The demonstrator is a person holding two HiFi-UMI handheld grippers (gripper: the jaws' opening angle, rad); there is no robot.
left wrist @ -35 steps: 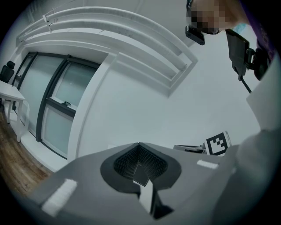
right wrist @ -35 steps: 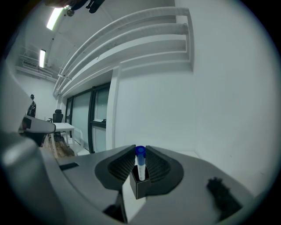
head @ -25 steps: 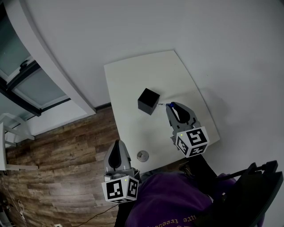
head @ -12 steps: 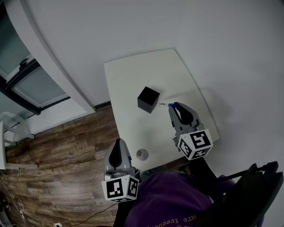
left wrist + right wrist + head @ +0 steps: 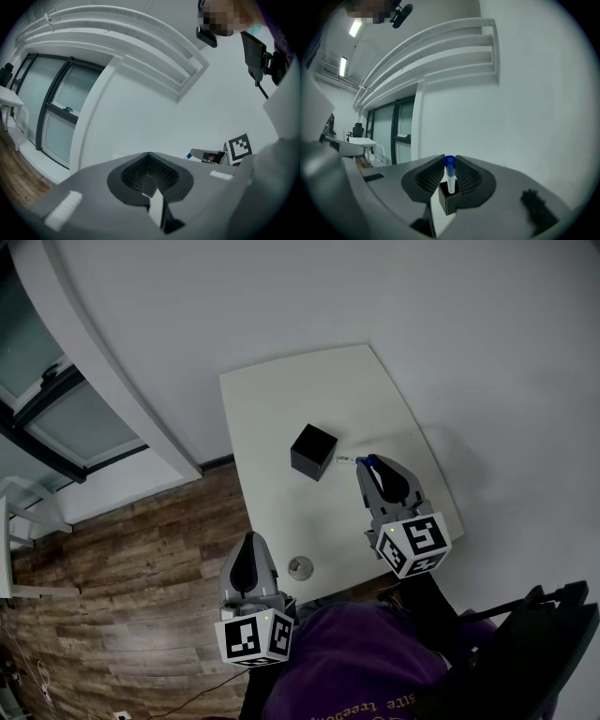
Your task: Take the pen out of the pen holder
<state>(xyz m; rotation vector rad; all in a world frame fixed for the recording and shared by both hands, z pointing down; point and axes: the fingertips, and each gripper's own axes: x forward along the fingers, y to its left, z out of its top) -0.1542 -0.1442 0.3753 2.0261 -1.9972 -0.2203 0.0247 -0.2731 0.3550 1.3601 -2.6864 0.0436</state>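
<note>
One blue-capped white pen [image 5: 449,178] in right tool [image 5: 368,463]

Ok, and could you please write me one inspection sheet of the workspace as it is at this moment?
Surface: white table on a wooden floor.
Job's things: black pen holder upright mid-table; pen, blue-capped, just right of the holder.
Clutter: small round metal object near the table's front edge.
Grippers: right gripper jaws shut on the pen's capped end; left gripper jaws together, empty, by the table's left edge.
Cables: one thin cable on the floor, apparently.
Surroundings: white wall, glazed doors.
</note>
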